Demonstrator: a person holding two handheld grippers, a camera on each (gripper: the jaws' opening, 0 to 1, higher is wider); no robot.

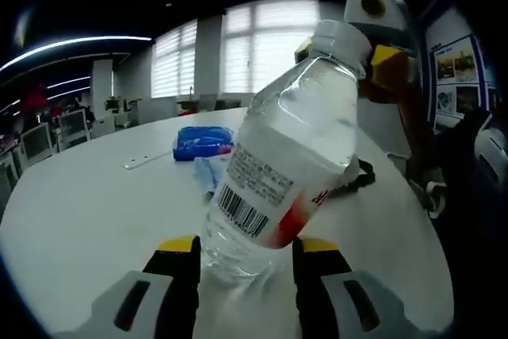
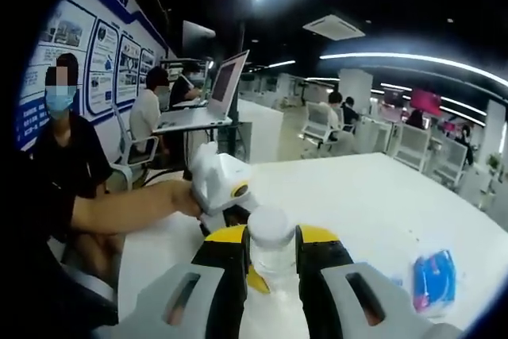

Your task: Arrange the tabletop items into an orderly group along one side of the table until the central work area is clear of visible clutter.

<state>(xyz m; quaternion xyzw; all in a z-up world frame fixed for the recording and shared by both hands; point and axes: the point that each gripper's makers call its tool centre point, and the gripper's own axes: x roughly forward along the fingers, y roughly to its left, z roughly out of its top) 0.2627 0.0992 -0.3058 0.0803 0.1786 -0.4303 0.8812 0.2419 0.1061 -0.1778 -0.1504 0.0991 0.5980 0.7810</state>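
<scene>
Your left gripper (image 1: 244, 253) pinches the bottle (image 1: 282, 166) at its base; your right gripper (image 2: 270, 253) pinches its cap (image 2: 270, 228) above the table (image 1: 95, 204).

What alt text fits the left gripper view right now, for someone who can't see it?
A clear plastic water bottle, tilted, is held at its base between the left tool jaws while the right tool grips its white cap. Behind it on the white table lie a blue packet and a white strip.
</scene>
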